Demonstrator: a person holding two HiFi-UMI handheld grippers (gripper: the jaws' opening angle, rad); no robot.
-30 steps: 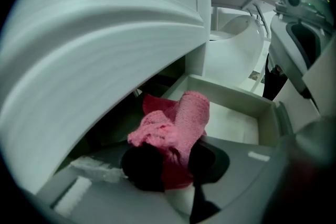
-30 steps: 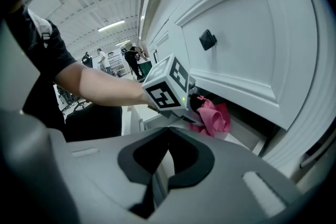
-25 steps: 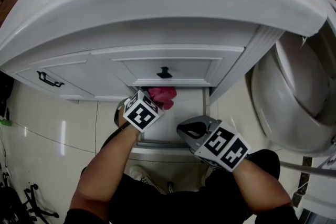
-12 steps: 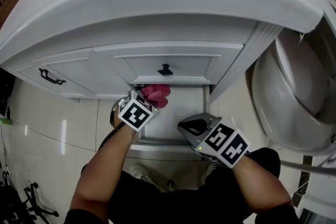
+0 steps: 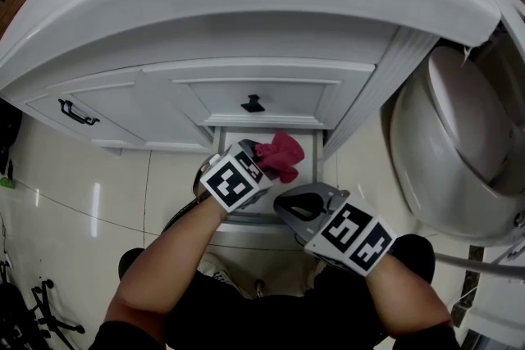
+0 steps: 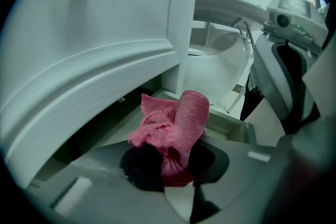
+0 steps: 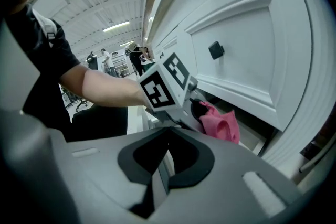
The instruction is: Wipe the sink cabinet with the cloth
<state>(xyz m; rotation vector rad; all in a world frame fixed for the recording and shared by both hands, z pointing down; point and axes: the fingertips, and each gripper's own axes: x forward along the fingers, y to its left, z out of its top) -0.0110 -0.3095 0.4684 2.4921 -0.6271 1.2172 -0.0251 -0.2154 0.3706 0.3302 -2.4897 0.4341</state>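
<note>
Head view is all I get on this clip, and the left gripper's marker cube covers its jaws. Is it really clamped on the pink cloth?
Observer: Yes. In the left gripper view the left gripper has its jaws shut on the pink cloth, which is bunched up between them.
Operator: And the right gripper, is it carrying anything?
Observer: No. The right gripper view shows the right gripper with its jaws together and nothing between them.
</note>
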